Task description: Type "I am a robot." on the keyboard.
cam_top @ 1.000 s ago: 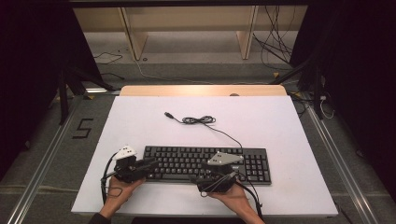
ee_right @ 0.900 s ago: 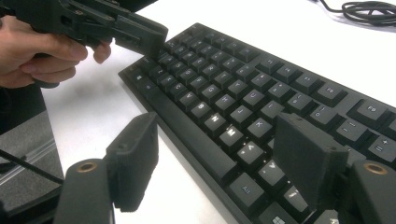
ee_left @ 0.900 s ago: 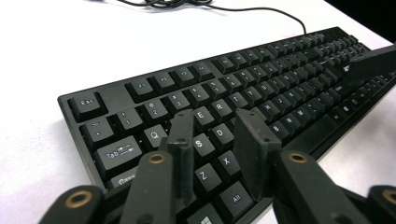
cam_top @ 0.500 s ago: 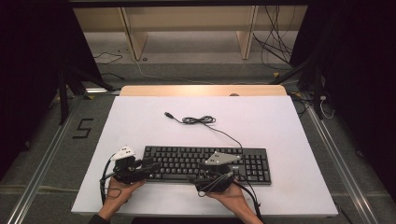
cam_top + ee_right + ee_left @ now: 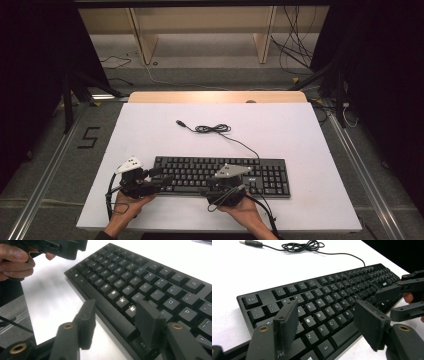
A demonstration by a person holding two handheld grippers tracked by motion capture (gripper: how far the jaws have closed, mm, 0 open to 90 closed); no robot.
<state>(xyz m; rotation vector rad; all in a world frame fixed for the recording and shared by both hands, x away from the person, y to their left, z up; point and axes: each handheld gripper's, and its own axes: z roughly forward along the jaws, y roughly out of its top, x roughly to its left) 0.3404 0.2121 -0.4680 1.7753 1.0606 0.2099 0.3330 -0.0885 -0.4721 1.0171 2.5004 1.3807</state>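
A black keyboard (image 5: 220, 175) lies flat on the white table (image 5: 280, 125), near its front edge. Its cable (image 5: 212, 129) coils behind it and ends in a loose USB plug (image 5: 250, 243). My left gripper (image 5: 162, 180) hovers over the keyboard's left end (image 5: 262, 307). Its jaws have just been opening; the pads (image 5: 285, 323) stand wide above the keys and touch nothing. My right gripper (image 5: 117, 323) straddles the front edge by the space bar (image 5: 112, 318). Its jaws have just been closing, and the edge lies between pads that do not press on it.
The table's wooden far edge (image 5: 217, 96) borders a floor with cables and shelf legs (image 5: 142, 40). Metal rails (image 5: 45, 175) run along both sides of the table. White surface lies behind and to the right of the keyboard.
The left gripper's jaws stand wider apart than a second ago. The right gripper's jaws have drawn closer. The keyboard and both hands stay where they were.
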